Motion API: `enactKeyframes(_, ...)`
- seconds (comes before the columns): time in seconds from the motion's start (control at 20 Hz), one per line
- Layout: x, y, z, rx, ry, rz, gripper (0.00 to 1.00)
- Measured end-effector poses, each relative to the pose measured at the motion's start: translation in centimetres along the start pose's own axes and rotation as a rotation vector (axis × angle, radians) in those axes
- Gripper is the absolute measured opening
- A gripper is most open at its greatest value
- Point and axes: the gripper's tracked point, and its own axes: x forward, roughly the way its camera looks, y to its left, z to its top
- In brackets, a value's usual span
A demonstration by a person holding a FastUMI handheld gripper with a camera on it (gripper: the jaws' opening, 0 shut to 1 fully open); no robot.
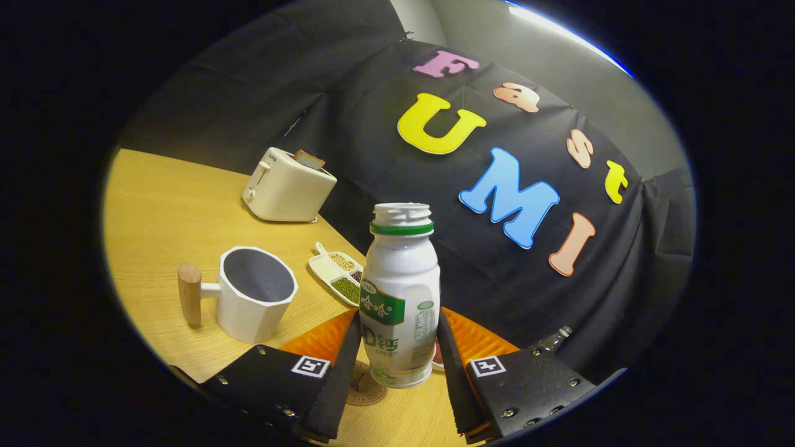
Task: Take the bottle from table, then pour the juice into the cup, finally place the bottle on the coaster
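A white juice bottle (400,292) with a green label and a green neck ring, its cap off, stands upright between my two fingers. My gripper (399,335) is shut on the bottle's lower half; the left finger (338,379) and the right one press on its sides. A round brown coaster (365,388) lies on the wooden table (161,211) just under the bottle's base, partly hidden by the left finger. I cannot tell whether the base touches it. The white faceted cup (258,292) with a wooden handle stands left of the bottle, its mouth open and dark inside.
A cream toaster (289,186) with a slice of bread in it stands beyond the cup near the cloth wall. A small white divided dish (338,273) of beans lies between the cup and the bottle. The table's far edge runs along the black cloth.
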Motion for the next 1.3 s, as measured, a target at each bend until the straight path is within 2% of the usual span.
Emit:
enactKeyframes(0.8,1.4,-0.4,-4.4,0.464,0.034,0.067,0.67)
enactKeyframes(1.3,1.3,-1.0,-7.0,0.619,0.028,0.051,0.67)
